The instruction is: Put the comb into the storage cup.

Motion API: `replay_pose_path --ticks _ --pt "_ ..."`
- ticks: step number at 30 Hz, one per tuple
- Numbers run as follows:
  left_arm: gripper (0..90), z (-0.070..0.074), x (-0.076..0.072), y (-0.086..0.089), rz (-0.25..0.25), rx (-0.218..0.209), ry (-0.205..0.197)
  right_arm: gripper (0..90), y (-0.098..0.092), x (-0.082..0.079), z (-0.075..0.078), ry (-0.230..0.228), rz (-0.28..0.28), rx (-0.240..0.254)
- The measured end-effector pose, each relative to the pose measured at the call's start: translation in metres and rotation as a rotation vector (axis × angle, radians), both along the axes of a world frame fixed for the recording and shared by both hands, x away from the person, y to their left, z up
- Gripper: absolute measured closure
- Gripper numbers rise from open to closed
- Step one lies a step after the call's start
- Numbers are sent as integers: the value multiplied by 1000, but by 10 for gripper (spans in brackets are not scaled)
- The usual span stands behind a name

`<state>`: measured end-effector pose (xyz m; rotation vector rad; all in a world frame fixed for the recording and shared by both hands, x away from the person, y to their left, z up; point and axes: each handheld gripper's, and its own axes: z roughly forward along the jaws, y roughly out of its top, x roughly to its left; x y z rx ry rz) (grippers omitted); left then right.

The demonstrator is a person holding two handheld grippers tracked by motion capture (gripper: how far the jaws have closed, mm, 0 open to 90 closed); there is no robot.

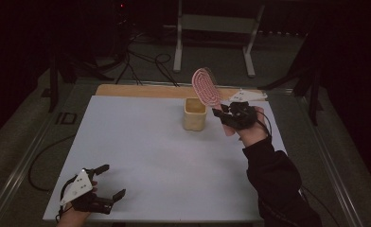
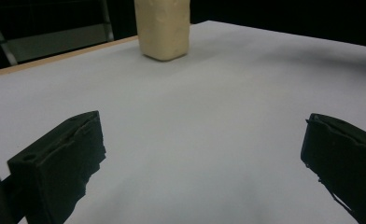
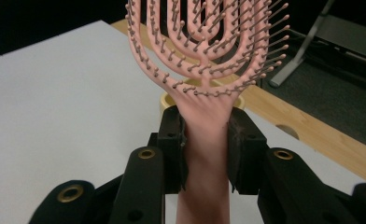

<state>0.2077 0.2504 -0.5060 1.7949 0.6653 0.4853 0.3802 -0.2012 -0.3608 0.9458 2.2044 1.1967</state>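
Right gripper (image 1: 220,111): clamped on pink hairbrush (image 1: 207,86) handle, above the cream cup (image 1: 194,114)
Left gripper (image 1: 110,181): jaws wide apart (near table (image 1: 150,156) corner)

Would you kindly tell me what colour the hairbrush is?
The hairbrush is pink, clearest in the right gripper view.

One pink vented plastic hairbrush with bristles (image 1: 206,86), at one o'clock. One cream-yellow square cup (image 1: 194,113), at twelve o'clock. Two black two-jaw grippers: one (image 1: 105,180) at seven o'clock, one (image 1: 220,111) at two o'clock. One white rectangular table sheet (image 1: 164,161).
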Motion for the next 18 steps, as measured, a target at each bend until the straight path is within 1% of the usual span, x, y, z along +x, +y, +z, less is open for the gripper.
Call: replay_pose_path --ticks 6,9,12,13,15,18 --pt "0 0 0 0 1 -2 2 703 9 8 3 -14 10 0" --pt "0 0 0 0 0 0 1 703 12 12 4 -17 20 28" --pt "0 0 0 0 1 -2 0 703 16 14 5 -23 22 25" --pt "0 0 0 1 2 -5 2 703 19 17 5 -29 25 23" --pt "0 0 0 1 1 -4 0 703 22 21 4 -24 26 34" --pt "0 0 0 1 0 -5 2 703 26 24 4 -26 22 32"
